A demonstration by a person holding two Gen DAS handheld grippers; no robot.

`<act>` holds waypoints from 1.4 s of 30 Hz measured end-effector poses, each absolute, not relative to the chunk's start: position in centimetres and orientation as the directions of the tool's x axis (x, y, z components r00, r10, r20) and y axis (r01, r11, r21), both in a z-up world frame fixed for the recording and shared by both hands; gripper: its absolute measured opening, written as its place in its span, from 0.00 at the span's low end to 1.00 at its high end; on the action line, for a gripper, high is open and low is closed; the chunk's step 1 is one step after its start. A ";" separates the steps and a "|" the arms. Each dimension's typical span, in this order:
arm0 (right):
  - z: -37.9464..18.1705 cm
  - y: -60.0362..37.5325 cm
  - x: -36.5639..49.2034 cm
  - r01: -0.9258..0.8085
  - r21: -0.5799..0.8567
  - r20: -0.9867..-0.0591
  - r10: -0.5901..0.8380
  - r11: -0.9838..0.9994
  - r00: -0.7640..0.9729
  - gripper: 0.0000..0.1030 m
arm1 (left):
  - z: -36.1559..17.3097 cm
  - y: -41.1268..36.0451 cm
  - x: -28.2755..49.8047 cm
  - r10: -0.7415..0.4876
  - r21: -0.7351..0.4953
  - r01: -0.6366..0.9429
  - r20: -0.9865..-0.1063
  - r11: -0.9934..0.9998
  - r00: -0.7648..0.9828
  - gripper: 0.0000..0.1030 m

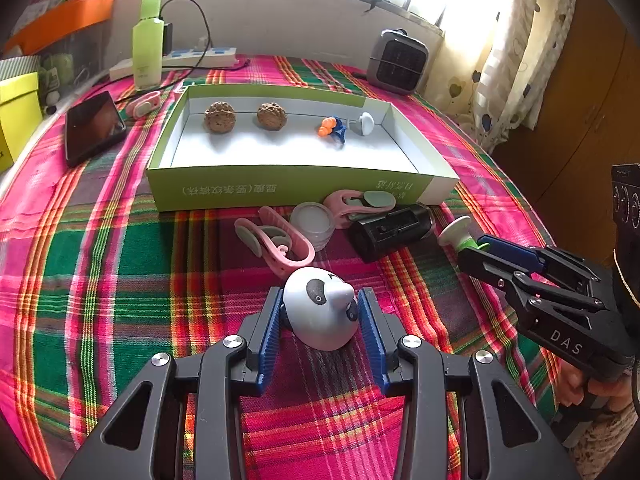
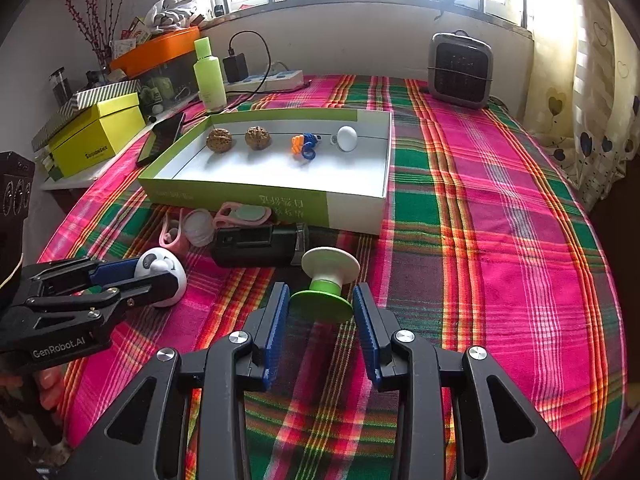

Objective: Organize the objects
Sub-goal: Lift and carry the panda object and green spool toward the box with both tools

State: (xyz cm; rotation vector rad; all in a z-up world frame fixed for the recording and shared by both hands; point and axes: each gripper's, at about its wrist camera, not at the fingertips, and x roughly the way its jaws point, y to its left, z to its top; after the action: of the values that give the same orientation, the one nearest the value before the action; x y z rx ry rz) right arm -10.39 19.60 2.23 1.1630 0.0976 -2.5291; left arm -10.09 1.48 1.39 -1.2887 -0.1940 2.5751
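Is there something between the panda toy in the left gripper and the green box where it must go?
Yes. Two pink clips, a small clear jar and a black device lie between the panda toy and the green box.

**Clearance: open on the right, cluttered in front of the tray**

Tray (image 2: 360,208) front half is bare; 2 walnuts (image 2: 219,140), orange-blue toy (image 2: 304,145) and white knob (image 2: 346,138) line its far wall. The strip just before the tray's near wall is blocked: 2 pink clips (image 1: 280,246), clear jar (image 1: 314,224), black device (image 1: 390,230). Plaid cloth (image 2: 500,208) right of the tray lies free up to the heater (image 2: 459,70). Tray's left side is hemmed by phone (image 1: 94,128) and green bottle (image 1: 147,44).
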 end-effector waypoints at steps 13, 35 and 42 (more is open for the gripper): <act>1.2 19.2 -11.8 0.320 0.077 -0.771 -0.260 -0.944 -0.582 0.34 | 1.4 1.9 -10.1 0.281 -0.215 -0.182 -0.771 -0.960 -0.571 0.40; 1.3 19.2 -11.9 0.315 0.077 -0.757 -0.262 -0.946 -0.599 0.33 | 1.5 1.6 -10.0 0.278 -0.224 -0.164 -0.761 -0.961 -0.586 0.33; 1.6 19.0 -11.6 0.328 0.090 -0.749 -0.281 -0.940 -0.600 0.33 | 1.8 1.4 -10.0 0.275 -0.223 -0.161 -0.755 -0.962 -0.595 0.30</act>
State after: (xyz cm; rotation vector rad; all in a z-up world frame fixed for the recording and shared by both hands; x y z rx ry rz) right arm -11.64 19.02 1.61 1.1750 0.0805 -2.5397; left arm -10.00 1.37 1.76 -1.2638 -0.1921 2.5995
